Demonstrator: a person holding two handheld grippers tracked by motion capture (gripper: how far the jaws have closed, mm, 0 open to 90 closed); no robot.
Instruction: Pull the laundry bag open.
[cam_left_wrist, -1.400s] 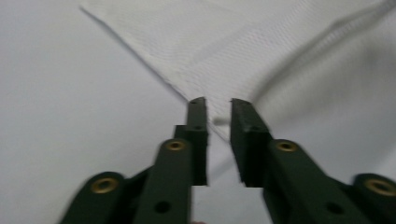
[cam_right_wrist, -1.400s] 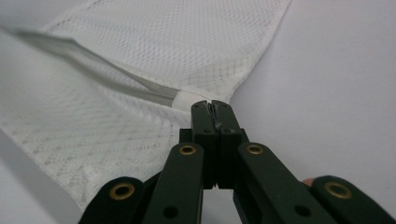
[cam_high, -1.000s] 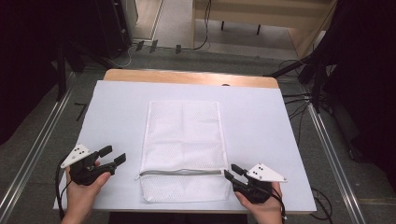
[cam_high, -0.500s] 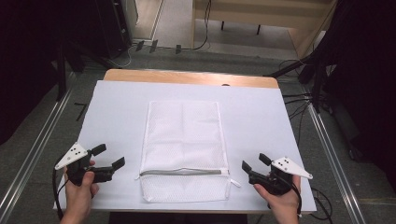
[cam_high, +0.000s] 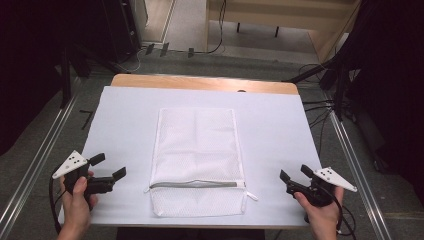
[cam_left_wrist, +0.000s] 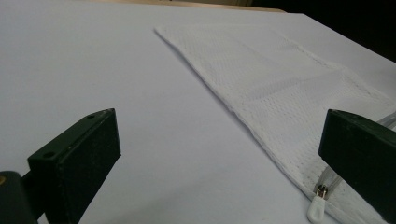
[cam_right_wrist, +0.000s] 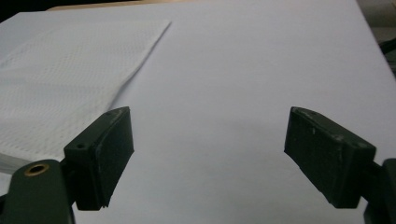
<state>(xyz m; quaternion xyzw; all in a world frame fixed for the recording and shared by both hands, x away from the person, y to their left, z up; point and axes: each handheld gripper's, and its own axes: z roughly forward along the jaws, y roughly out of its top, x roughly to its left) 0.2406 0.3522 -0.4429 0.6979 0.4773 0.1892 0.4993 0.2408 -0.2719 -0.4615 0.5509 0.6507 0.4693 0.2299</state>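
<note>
A white mesh bag (cam_high: 196, 150) lies flat in the middle of the white-covered table (cam_high: 280, 130). Its grey zipper (cam_high: 195, 184) runs across near the front end and is closed. My left gripper (cam_high: 109, 166) hovers open to the left of the bag, apart from it, holding nothing. My right gripper (cam_high: 294, 172) stands open at the front right, well away from the bag, also with nothing in it. In the left gripper view the wide-apart jaws frame the bag (cam_left_wrist: 280, 88) and a small white zipper tab (cam_left_wrist: 316, 207). The right gripper view has the bag (cam_right_wrist: 60, 79) at its left.
A strip of bare wood (cam_high: 200, 82) runs along the table's far edge. Metal rails (cam_high: 40, 150) flank the table on the floor, and cables (cam_high: 320, 107) lie at the right. Dark equipment stands beyond the back left corner.
Both grippers have drawn outward from the bag's zipper end: the right one well to the right, the left one a little left and toward the front. The bag has not moved.
</note>
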